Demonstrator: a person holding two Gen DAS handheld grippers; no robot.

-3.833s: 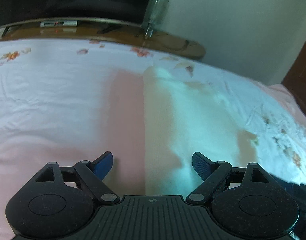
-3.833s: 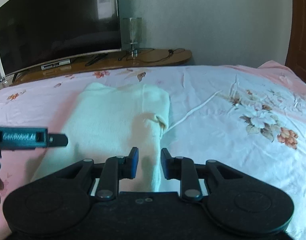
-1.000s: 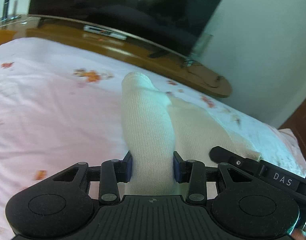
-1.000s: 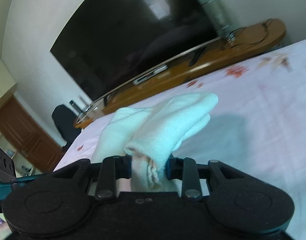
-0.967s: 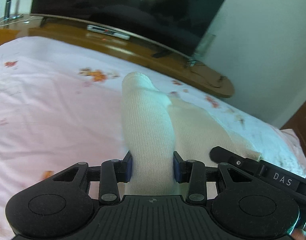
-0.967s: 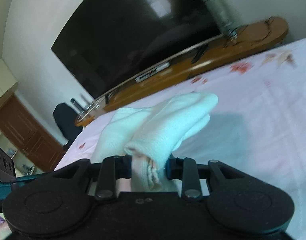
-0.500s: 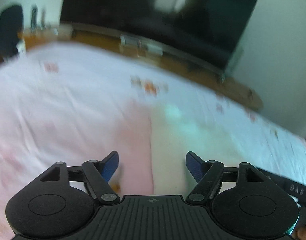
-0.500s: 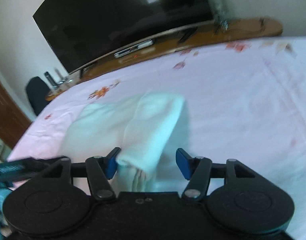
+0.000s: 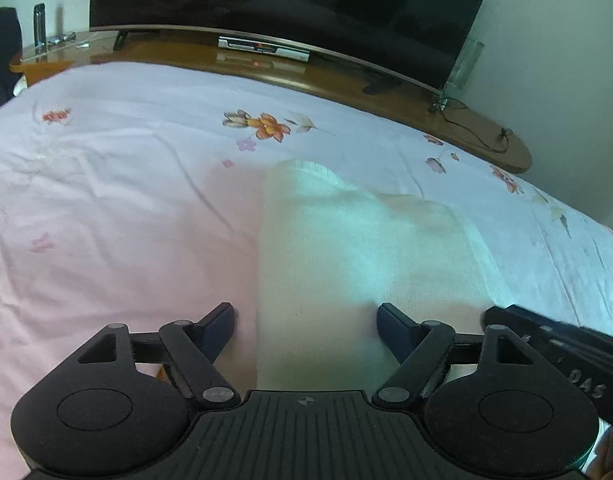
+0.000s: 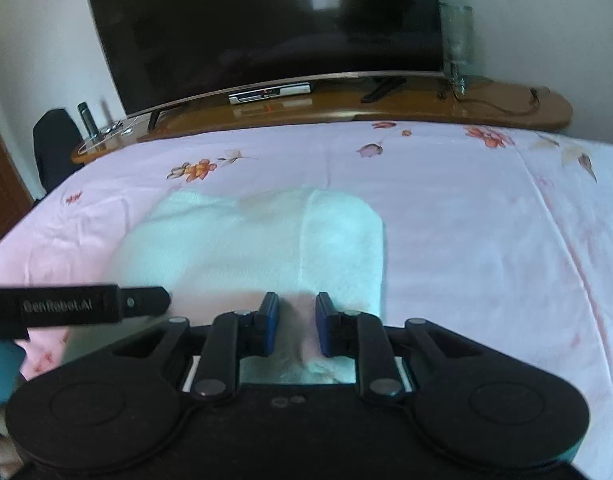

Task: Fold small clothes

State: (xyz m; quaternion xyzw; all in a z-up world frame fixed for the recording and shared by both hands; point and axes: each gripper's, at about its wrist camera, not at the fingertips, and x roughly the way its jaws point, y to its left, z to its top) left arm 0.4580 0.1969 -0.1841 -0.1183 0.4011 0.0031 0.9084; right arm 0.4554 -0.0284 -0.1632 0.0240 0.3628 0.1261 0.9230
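The cream knit garment (image 9: 358,248) lies folded on the floral bedsheet (image 9: 118,200), directly ahead of both my grippers, its long axis running away from me toward the TV (image 10: 266,28). My left gripper (image 9: 304,320) stands wide, having just opened, straddling its near left edge without pressing. My right gripper (image 10: 296,328) has just narrowed over the near right fold; whether it pinches cloth I cannot tell.
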